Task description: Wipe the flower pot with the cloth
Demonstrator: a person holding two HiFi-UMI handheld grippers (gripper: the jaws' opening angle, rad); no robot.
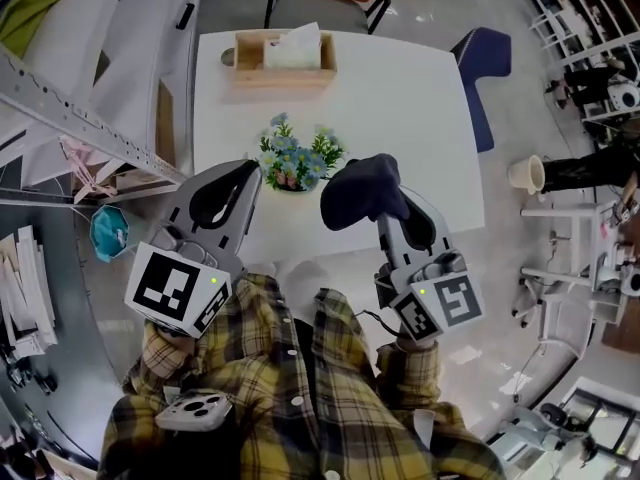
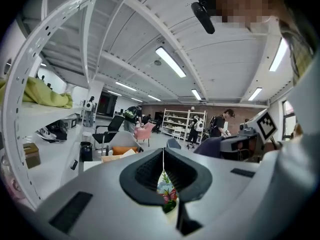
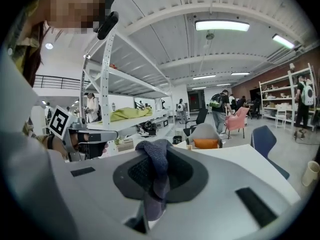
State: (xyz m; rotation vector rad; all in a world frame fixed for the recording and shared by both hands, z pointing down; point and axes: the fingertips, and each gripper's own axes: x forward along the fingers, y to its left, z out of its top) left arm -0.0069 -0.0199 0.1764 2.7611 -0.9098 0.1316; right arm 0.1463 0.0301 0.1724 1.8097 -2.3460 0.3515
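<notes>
Currently the left gripper has its jaws pressed together with nothing in them. The right gripper has its jaws clamped on the dark cloth. The flower pot stands at the near edge of the surface, about midway along, between the two gripper tips. A wooden tissue box is at the far edge.

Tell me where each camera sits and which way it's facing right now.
Head view: on the person's head, facing steeply down at the table, flower pot, left tongs, right tongs holding the cloth, and the plaid shirt.
Left gripper view: on the left tongs, shut, empty, facing across the room; flower pot through the pad gap; shirt at right.
Right gripper view: on the right tongs, shut on the cloth, facing over the table; shirt at left.
Shared: each gripper view catches the other tongs at its edge.
</notes>
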